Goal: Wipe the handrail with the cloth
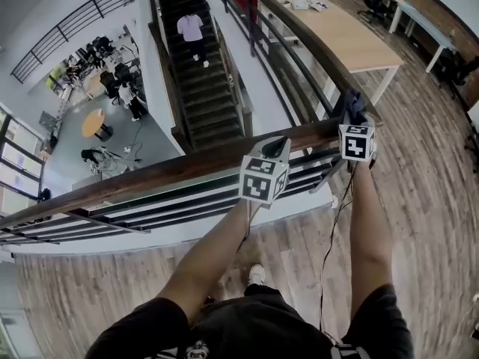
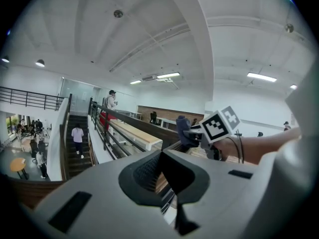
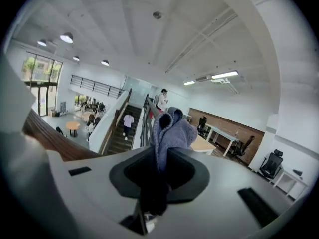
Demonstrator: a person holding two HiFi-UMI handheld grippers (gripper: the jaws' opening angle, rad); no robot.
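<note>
a wood-plank floor (image 1: 434, 200), a dark staircase (image 1: 206, 103) and a long pale table (image 1: 352, 40).

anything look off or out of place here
Nothing stands out. The cloth is bunched in the right gripper's jaws by the handrail, which looks intact; the left gripper is shut and empty.
</note>
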